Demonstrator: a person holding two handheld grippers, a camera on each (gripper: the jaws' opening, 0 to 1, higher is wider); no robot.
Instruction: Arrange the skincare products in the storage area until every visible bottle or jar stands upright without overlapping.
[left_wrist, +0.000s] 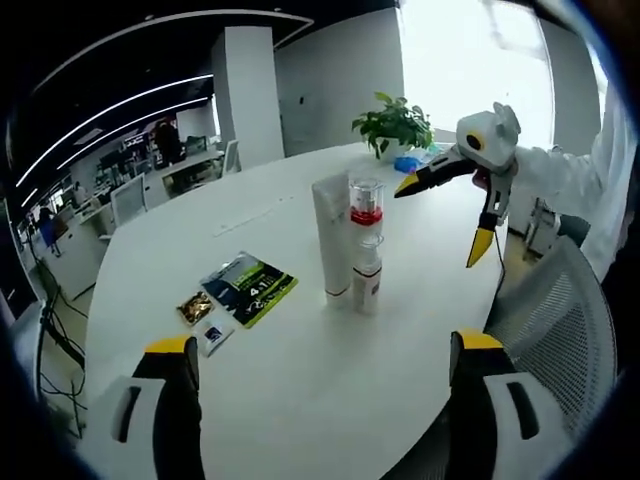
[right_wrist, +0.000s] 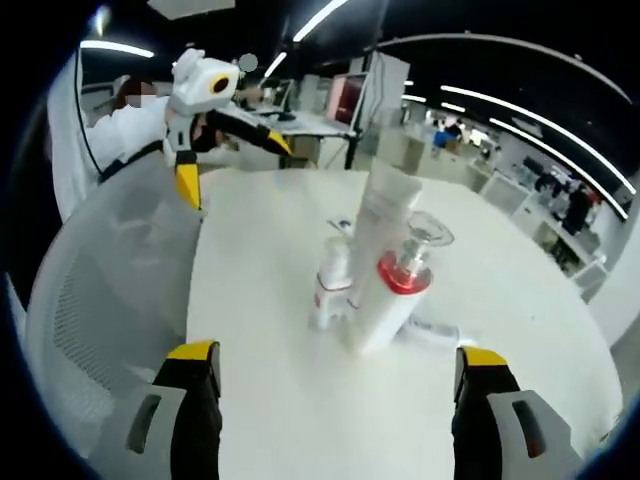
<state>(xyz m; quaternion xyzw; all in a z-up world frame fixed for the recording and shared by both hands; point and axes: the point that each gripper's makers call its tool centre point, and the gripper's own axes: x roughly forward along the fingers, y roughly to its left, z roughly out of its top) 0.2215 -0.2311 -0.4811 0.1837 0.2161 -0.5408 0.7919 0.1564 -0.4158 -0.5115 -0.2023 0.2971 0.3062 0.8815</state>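
Left gripper view looks across a white table (left_wrist: 300, 380) toward a tight cluster of skincare items near the table's right edge: a tall white tube (left_wrist: 332, 240) standing upright, a clear-capped bottle with a red collar (left_wrist: 366, 203) just beside it, and a small white pump bottle (left_wrist: 367, 275) in front, touching or nearly so. Print on them is too small to read. Toward the left edge lie a green-and-black packet (left_wrist: 248, 287), its lettering blurred, a gold sachet (left_wrist: 194, 306) and a small dark sachet (left_wrist: 212, 335). A potted plant (left_wrist: 396, 124) sits at the far edge. The left gripper (left_wrist: 325, 375) is spread wide, empty, at the near edge. The right gripper (left_wrist: 450, 205), also spread, hangs above the right edge, held by a white-sleeved arm. A mesh chair (left_wrist: 560, 310) is cut off at right.

Right gripper view shows the right gripper (right_wrist: 335, 375) apart, empty, short of the cluster.
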